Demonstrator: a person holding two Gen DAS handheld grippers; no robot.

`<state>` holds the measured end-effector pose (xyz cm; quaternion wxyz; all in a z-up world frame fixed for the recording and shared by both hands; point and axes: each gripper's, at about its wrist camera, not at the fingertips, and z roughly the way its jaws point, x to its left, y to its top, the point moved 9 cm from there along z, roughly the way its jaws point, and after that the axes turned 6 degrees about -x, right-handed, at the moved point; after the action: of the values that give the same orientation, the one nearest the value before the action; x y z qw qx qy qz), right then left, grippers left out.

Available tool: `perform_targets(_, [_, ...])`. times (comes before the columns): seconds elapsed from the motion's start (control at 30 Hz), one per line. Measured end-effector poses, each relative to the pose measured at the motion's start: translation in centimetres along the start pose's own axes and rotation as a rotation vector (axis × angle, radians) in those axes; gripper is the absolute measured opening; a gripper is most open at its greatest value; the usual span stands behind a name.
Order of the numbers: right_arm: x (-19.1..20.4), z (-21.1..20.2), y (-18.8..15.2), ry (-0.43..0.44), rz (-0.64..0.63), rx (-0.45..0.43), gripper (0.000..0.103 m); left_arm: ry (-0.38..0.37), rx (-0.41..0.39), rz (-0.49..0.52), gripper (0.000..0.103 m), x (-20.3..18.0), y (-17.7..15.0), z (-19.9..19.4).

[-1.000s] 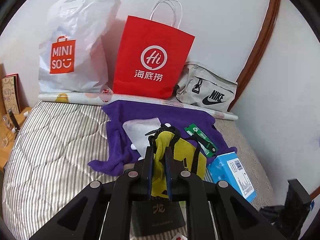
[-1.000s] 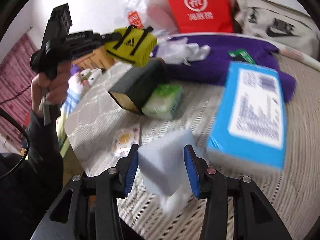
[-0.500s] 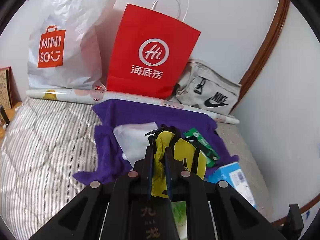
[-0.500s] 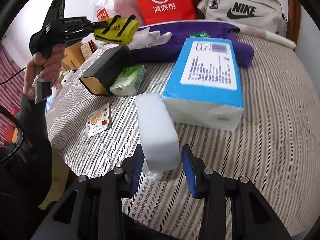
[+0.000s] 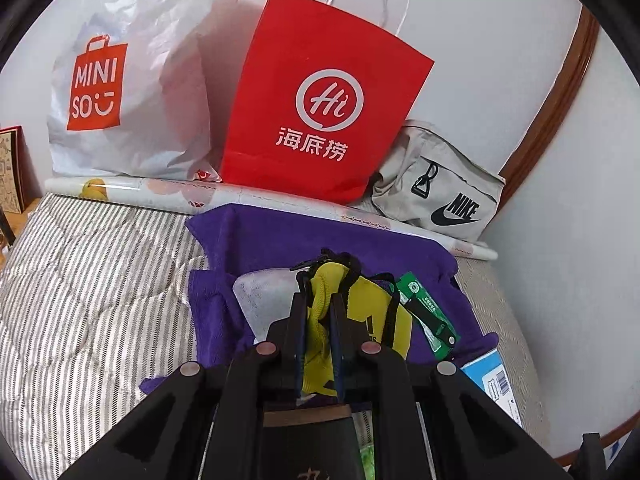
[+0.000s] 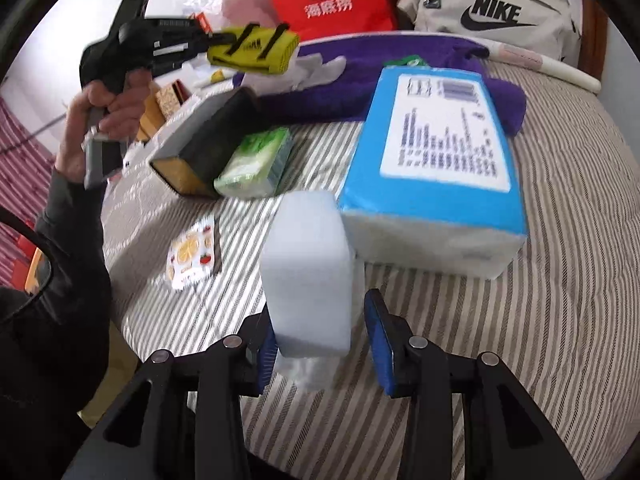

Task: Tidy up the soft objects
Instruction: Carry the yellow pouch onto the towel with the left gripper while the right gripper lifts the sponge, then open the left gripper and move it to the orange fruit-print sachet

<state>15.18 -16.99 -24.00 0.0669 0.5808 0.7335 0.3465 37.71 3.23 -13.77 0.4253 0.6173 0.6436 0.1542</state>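
Striped bed: white foam block lengthwise between parted right fingers; left fingers pinch yellow pouch.

- Bed bears everything; paper bag stands at its far edge against the wall, plastic bag to its left, sling bag to its right
- Roll lies along the bed before the three bags
- Towel lies before the roll; a flat packet and a clear wrapper lie on it
- Tissue pack lies before the towel, its far end on the towel's edge
- Box lies left of the tissue pack; small pack between them, touching the box
- Foam block stands before the tissue pack, just beside its near left corner; sachet lies left of the block
- Pouch hangs above the bed, over the box's far end
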Motion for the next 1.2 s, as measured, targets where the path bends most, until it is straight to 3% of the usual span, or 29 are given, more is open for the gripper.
perform_targets(0.13, [0.2,-0.2,0.4,0.013,-0.014,-0.021,0.039,0.008,0.011,0.006,0.011,0.1,-0.2,0.7])
perform_targets(0.17, [0.3,-0.3,0.5,0.02,-0.016,-0.026,0.029,0.013,0.013,0.006,0.011,0.2,-0.2,0.9])
perform_targets(0.4, [3.2,-2.3,1.4,0.129,-0.069,-0.097,0.029,0.036,0.036,-0.006,0.011,0.7,-0.6,1.8])
perform_targets(0.5, [3.5,-2.8,1.9,0.132,-0.073,-0.119,0.029,0.063,0.059,-0.011,0.015,1.1,-0.8,2.1])
perform_targets(0.6, [3.5,-3.7,2.6,0.129,-0.067,-0.152,0.029,0.086,0.072,-0.015,0.017,1.6,-0.9,2.2])
perform_targets(0.7, [3.4,-4.2,3.2,0.123,-0.072,-0.171,0.029,0.088,0.071,-0.029,0.03,1.9,-0.9,1.6])
perform_targets(0.77, [3.3,-4.0,3.1,0.118,-0.072,-0.165,0.029,0.091,0.059,-0.022,0.032,1.8,-0.7,1.0])
perform_targets(1.0, [1.9,-0.4,0.2,0.04,-0.084,-0.033,0.031,0.08,0.016,0.027,0.04,1.0,-0.7,-2.0])
perform_targets(1.2, [1.1,-1.1,0.4,-0.036,-0.1,-0.05,0.049,0.079,0.027,0.046,0.04,0.9,-1.9,-3.5])
